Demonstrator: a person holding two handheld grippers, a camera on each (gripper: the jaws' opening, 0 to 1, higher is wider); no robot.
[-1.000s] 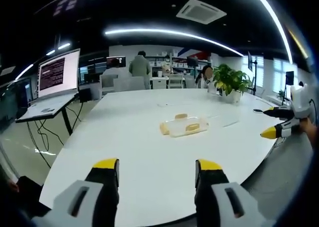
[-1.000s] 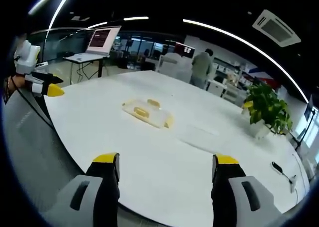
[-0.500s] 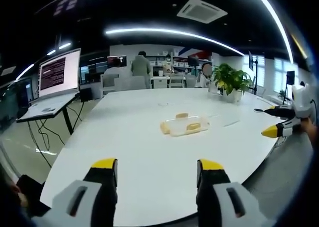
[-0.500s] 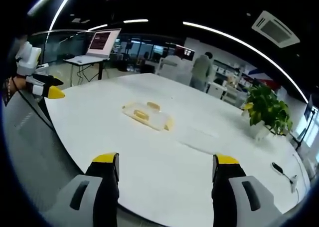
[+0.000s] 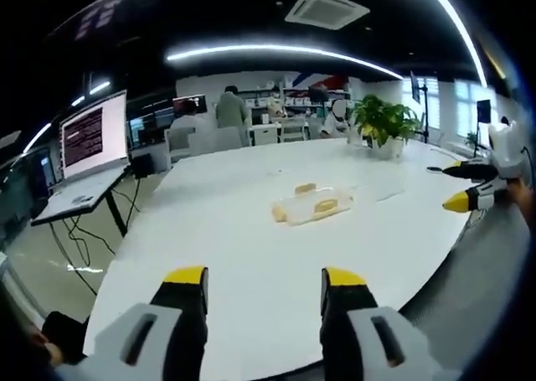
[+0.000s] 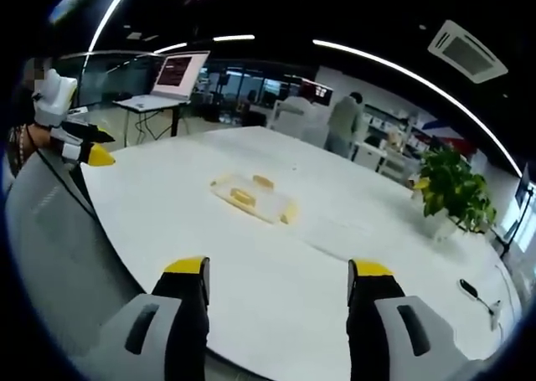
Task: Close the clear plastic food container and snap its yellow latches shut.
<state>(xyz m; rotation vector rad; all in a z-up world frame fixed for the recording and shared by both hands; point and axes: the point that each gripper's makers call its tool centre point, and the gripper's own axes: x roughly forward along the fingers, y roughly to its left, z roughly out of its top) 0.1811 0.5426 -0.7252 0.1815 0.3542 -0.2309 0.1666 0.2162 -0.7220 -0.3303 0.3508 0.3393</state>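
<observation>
- Since half a second ago, we see our left gripper (image 5: 255,285) with its jaws a little closer together than before, yet released and holding nothing; the right gripper (image 6: 278,276) has narrowed slightly too and is likewise released and empty.
- The clear plastic food container (image 5: 311,205) lies where it lay, out on the middle of the white counter (image 5: 209,230), well apart from both grippers; its yellow latches (image 6: 243,198) show at its sides.
- In the left gripper view the right gripper comes in at the right edge, beyond the counter's rim.
- The counter's near curved edge runs just ahead of both pairs of jaws, with bare white surface between it and the container.
- A potted plant (image 6: 452,193) stands at the far edge; a laptop (image 5: 88,146) sits on a side stand, off the counter.
</observation>
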